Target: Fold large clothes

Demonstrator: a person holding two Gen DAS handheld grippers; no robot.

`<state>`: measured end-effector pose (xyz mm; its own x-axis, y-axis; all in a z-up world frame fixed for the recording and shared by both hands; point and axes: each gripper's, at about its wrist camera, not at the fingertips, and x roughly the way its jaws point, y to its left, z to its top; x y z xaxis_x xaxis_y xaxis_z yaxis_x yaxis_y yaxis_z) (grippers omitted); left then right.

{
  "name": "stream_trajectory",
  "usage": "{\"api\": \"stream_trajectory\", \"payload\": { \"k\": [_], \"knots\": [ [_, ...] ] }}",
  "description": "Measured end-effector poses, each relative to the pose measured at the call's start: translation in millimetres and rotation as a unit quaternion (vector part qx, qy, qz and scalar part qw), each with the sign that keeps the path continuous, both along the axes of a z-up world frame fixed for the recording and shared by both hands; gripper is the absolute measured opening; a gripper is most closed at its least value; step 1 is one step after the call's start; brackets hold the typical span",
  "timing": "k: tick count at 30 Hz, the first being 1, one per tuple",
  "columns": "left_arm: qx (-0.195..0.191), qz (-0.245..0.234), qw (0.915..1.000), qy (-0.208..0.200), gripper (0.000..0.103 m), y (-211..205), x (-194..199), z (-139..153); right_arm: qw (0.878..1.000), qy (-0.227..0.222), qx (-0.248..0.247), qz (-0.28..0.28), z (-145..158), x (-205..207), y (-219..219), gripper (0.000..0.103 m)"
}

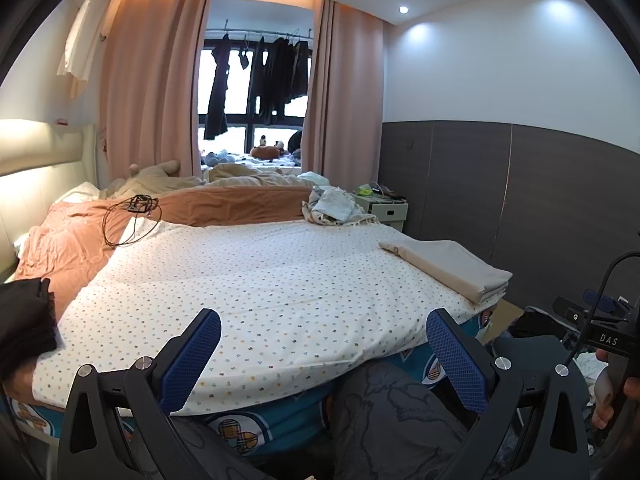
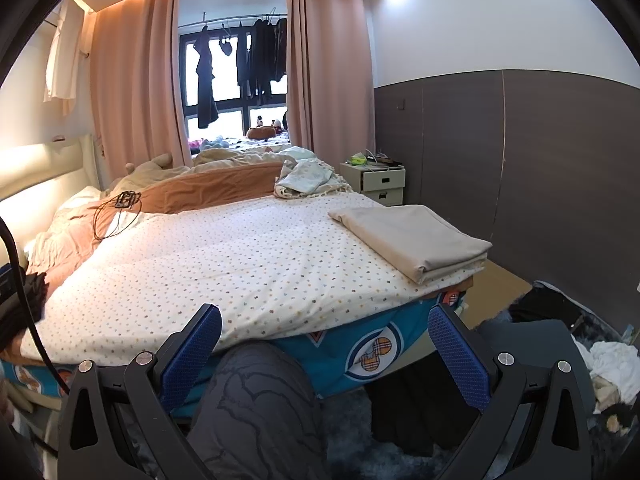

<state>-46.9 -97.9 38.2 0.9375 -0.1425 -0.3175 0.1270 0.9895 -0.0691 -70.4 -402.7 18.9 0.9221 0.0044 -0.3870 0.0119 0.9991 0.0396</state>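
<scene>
A folded beige garment (image 1: 452,268) lies on the bed's near right corner; it also shows in the right wrist view (image 2: 412,240). A folded black garment (image 1: 24,324) sits on the bed's left edge, also seen in the right wrist view (image 2: 20,308). My left gripper (image 1: 324,344) is open and empty, held at the foot of the dotted white bedspread (image 1: 256,280). My right gripper (image 2: 325,340) is open and empty, also at the bed's foot above my knee (image 2: 256,392).
An orange blanket (image 1: 80,232) with a black cable (image 1: 128,216) lies at the bed's left. Crumpled light cloth (image 1: 336,206) sits at the far right of the bed. A white nightstand (image 2: 374,182) stands by the wall. Clothes lie piled on the floor at the right (image 2: 608,364).
</scene>
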Motion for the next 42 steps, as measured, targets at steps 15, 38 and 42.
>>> {"api": "stream_trajectory", "payload": {
  "k": [15, 38, 42],
  "knots": [
    [0.0, 0.002, 1.0, -0.002, 0.103, -1.4, -1.7, -0.6, 1.0, 0.004, -0.001, 0.003, -3.4, 1.5, 3.9, 0.103],
    [-0.005, 0.003, 1.0, -0.004, 0.103, 6.8, -3.8, 1.4, 1.0, 0.008, -0.001, 0.003, -8.4, 0.2, 5.1, 0.103],
    [-0.004, 0.003, 1.0, 0.001, 0.103, 5.7, -2.1, 2.0, 1.0, 0.005, 0.0, 0.002, -9.4, -0.8, 4.8, 0.103]
  ]
}}
